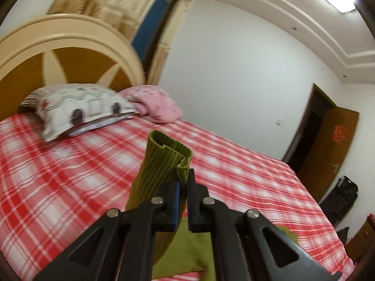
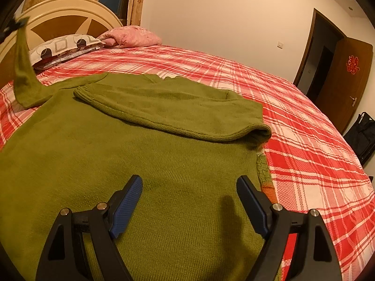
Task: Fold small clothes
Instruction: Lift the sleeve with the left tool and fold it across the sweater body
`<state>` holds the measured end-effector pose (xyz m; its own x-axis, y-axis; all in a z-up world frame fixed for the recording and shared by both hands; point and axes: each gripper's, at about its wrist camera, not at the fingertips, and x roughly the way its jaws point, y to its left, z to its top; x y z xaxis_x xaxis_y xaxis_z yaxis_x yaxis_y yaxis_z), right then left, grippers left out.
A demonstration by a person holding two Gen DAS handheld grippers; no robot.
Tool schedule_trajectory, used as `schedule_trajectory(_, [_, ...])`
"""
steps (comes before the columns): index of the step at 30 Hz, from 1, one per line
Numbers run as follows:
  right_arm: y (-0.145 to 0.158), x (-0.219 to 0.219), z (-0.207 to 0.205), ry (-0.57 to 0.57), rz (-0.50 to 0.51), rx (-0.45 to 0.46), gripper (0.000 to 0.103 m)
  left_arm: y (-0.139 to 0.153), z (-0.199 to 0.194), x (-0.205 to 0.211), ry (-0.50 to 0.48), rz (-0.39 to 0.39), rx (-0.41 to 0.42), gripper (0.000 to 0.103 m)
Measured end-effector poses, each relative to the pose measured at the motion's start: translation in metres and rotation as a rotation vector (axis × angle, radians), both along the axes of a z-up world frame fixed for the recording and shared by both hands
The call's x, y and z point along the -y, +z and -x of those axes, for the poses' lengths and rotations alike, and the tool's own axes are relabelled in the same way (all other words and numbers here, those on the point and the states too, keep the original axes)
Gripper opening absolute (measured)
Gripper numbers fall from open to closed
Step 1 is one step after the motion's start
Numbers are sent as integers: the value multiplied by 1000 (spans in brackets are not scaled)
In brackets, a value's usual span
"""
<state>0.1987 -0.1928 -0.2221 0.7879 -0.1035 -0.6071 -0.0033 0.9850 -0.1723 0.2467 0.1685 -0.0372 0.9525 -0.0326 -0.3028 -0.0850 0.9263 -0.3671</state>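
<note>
An olive green knit sweater (image 2: 131, 154) lies flat on the red plaid bed (image 2: 304, 140). Its right sleeve (image 2: 178, 107) is folded across the body. My left gripper (image 1: 184, 182) is shut on the ribbed cuff of the left sleeve (image 1: 164, 159) and holds it up in the air; the lifted sleeve (image 2: 23, 75) and that gripper (image 2: 14, 24) show at the far left of the right wrist view. My right gripper (image 2: 189, 187) is open and empty, low over the sweater's lower body.
Two pillows, a patterned white one (image 2: 63, 49) and a pink one (image 2: 131, 35), lie at the headboard (image 2: 58, 21). A wooden door (image 2: 346, 70) and a black bag (image 2: 363, 133) stand at the right beyond the bed.
</note>
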Motion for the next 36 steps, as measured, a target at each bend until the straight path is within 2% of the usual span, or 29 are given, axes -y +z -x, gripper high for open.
schedule_trajectory(9, [2,8,1,5,-66,6,83,19,-34,91,-165,-39,29,4])
schedule_trajectory(16, [5,30,5,-20,-216,30,83,17,-62,171,-311,-67,7,4])
schedule_trajectory(19, [5,34,2,-26,-251,26,83,4,-75,209,-373,-87,-31,4])
schedule_trajectory(25, [3,31,0,-12,-239,10,83,-39,-96,273,-454,-138,-131,4])
schedule_trajectory(30, [2,34,0,-7,-253,1,83,-75,-105,304,-511,-183,-220,5])
schedule_trajectory(33, [1,34,-1,-4,-258,-4,83,-82,-106,316,-551,-211,-249,6])
schedule_trajectory(36, [0,36,-2,-2,-270,-9,83,-79,-98,313,-572,-234,-245,17])
